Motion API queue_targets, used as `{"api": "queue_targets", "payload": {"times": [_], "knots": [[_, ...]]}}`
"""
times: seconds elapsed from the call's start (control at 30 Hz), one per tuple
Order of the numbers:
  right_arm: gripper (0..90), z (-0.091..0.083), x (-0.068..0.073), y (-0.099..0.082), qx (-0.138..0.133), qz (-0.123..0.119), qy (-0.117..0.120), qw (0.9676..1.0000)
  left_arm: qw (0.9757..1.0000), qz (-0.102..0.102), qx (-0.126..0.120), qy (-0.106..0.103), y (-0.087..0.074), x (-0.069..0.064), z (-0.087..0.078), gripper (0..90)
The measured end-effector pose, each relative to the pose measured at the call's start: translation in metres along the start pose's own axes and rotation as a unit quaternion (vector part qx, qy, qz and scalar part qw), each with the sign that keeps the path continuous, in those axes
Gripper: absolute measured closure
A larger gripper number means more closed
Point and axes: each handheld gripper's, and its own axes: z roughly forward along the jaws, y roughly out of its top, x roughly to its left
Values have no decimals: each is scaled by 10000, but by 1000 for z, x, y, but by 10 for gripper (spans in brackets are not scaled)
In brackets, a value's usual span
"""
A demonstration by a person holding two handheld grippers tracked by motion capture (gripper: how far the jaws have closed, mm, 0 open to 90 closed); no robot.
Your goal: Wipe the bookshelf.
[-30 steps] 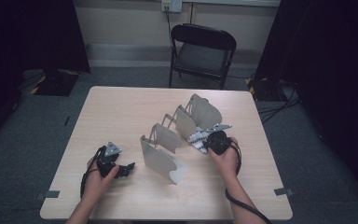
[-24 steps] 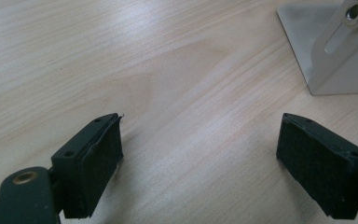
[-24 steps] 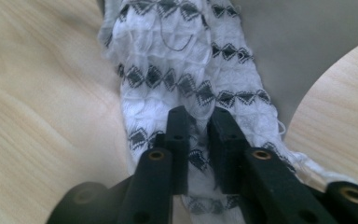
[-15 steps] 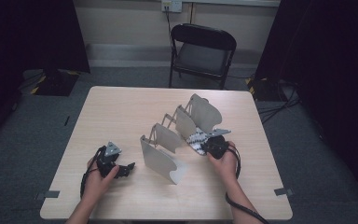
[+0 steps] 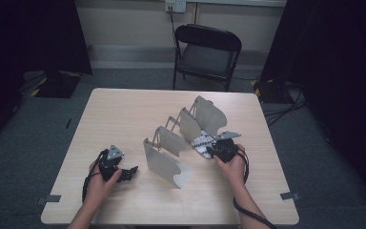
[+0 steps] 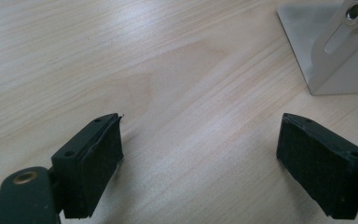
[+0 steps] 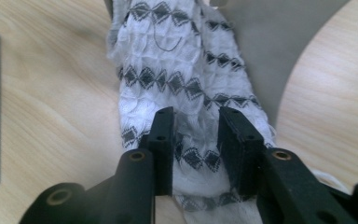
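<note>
Patterned cloth (image 7: 186, 88) lay on the table (image 5: 124, 114) beside the metal rack (image 5: 186, 138), its long axis running straight ahead of the right gripper (image 7: 196, 140), whose narrow jaws, just opening, straddled its near end; the left gripper (image 6: 200, 154) gaped wide at left.

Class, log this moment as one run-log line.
left gripper: open, idle on table | right gripper: jaws just opening over patterned cloth | rack: standing

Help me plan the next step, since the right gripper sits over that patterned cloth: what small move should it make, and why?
Probably close the right gripper on the white cloth with black diamond pattern. Its jaws have just been opening and now straddle a raised fold of the cloth without clearly pressing it, so a squeeze should secure it before pulling it from the grey metal folding rack.
</note>
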Motion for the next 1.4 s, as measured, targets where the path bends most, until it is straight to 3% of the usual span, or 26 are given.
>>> {"api": "queue_targets", "payload": {"times": [0.3,0.57,0.6,0.67,0.73,1.1,1.3,1.33,1.4], "knots": [[588,-9,-11,-1,-71,106,-172,9998,10000,1,-1,1,0,0,0,139],[543,-8,-21,10,-58,113,-339,9993,10000,1,0,0,0,0,0,139],[547,-9,-22,10,-201,137,-374,9990,10000,0,-5,-1,0,0,0,138],[547,-12,-21,12,-219,162,-342,9990,10000,1,-5,-5,0,0,0,136],[552,-16,-20,14,-198,47,-337,9992,10000,3,-6,-5,0,0,0,136],[567,-46,-27,39,-336,-98,-330,9988,10000,8,2,-5,0,0,0,136],[640,-45,-18,46,-348,-272,-194,9988,10000,8,2,-5,0,0,0,136],[672,-44,-12,48,-331,-382,-86,9987,10000,9,2,-2,0,0,0,137],[663,-43,-7,50,-215,-503,-182,9983,10000,10,0,-3,0,0,0,137]]}}
